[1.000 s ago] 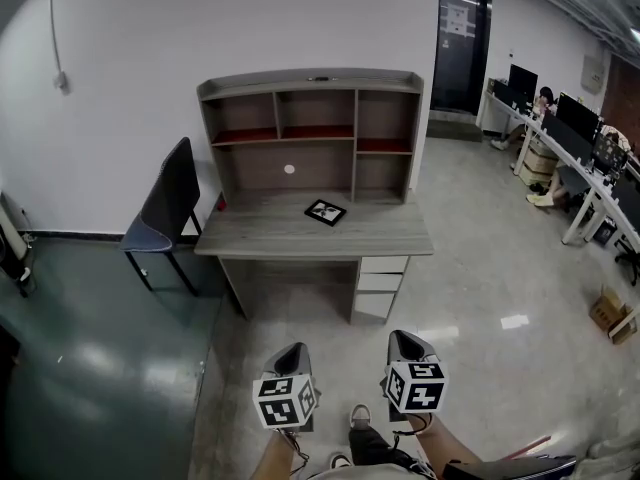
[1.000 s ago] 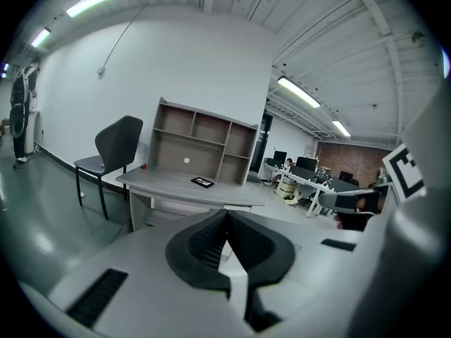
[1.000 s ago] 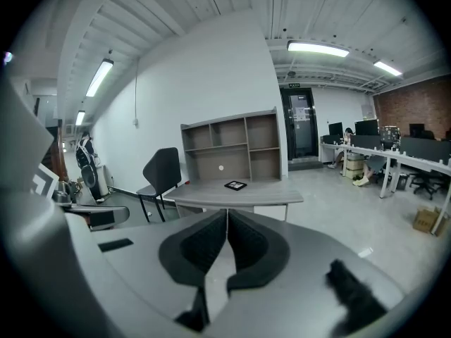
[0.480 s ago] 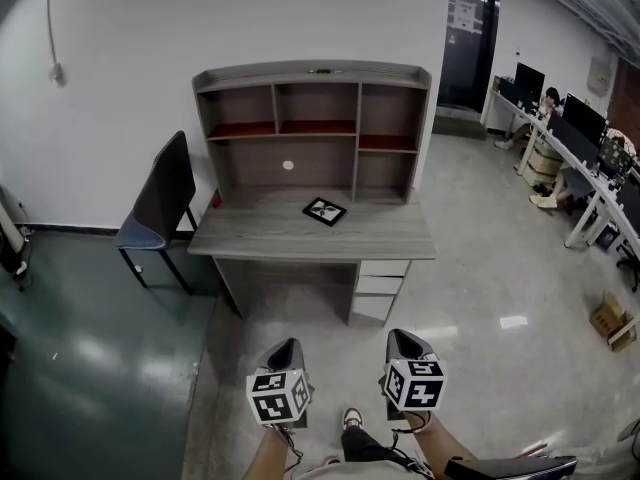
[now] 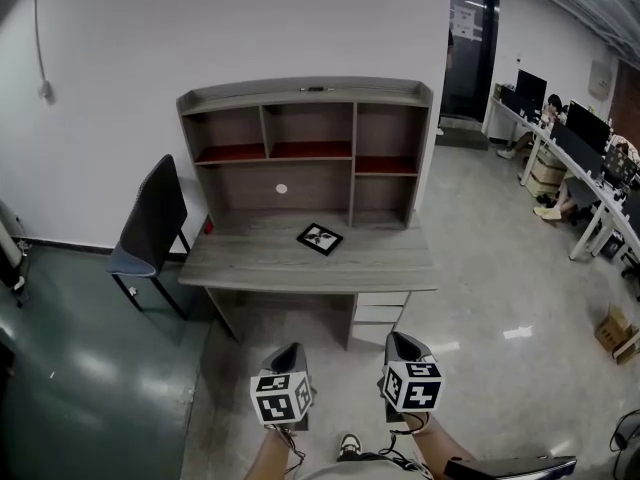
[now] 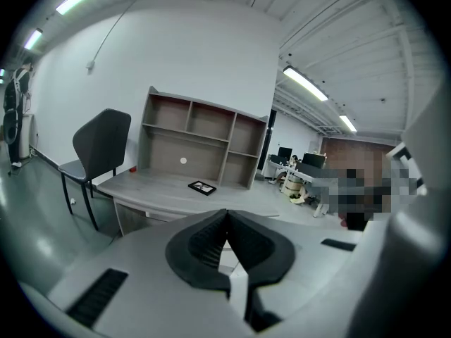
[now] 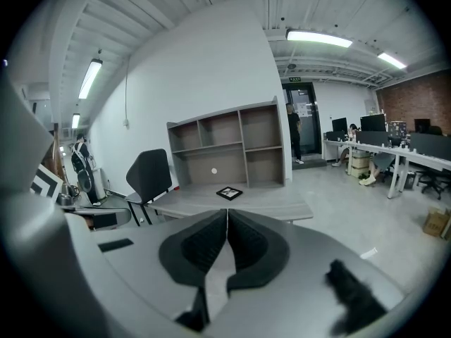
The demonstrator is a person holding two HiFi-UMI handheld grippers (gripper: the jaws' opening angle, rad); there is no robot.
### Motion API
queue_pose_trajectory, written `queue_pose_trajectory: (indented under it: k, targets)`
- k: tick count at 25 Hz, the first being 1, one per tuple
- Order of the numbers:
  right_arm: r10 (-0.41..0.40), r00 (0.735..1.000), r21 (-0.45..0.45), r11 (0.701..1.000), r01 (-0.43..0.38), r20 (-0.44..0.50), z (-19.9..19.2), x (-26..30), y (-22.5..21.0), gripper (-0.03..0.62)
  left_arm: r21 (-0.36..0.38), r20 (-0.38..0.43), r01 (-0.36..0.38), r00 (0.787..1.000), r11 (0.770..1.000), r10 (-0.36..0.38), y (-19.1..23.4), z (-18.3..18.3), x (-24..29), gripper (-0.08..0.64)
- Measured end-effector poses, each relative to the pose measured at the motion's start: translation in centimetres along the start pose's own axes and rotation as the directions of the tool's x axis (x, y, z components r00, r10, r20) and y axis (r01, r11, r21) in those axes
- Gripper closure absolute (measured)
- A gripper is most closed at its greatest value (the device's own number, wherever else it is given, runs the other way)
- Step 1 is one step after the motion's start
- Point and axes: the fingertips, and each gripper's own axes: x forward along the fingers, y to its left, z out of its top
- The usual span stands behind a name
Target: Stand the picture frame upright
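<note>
Two grippers sit low in the foreground, the left gripper (image 5: pixel 289 353) and the right gripper (image 5: pixel 398 342), each with its jaws pressed together on nothing (both gripper views show the pads meeting). Beyond them is bare floor, then the desk (image 5: pixel 240 268), which has grown larger and drawn closer over the last second. The person is walking in, so I'd call this the approach, with no contact yet. The picture frame (image 5: pixel 319 238) lies flat, face up, on the desk top just in front of the shelf unit (image 5: pixel 310 93). It is well apart from both grippers and roughly straight ahead between them.
</note>
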Motion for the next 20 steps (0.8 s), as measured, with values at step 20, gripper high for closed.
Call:
queue_pose_trajectory:
  k: [20]
  targets:
    - [0.054, 0.999, 0.001, 0.999, -0.054, -0.004, 6.3, 10.5, -7.1, 0.560, 0.015, 0.023, -0.063, 0.998, 0.998, 0.062, -0.7, 6.0, 11.3, 0.548]
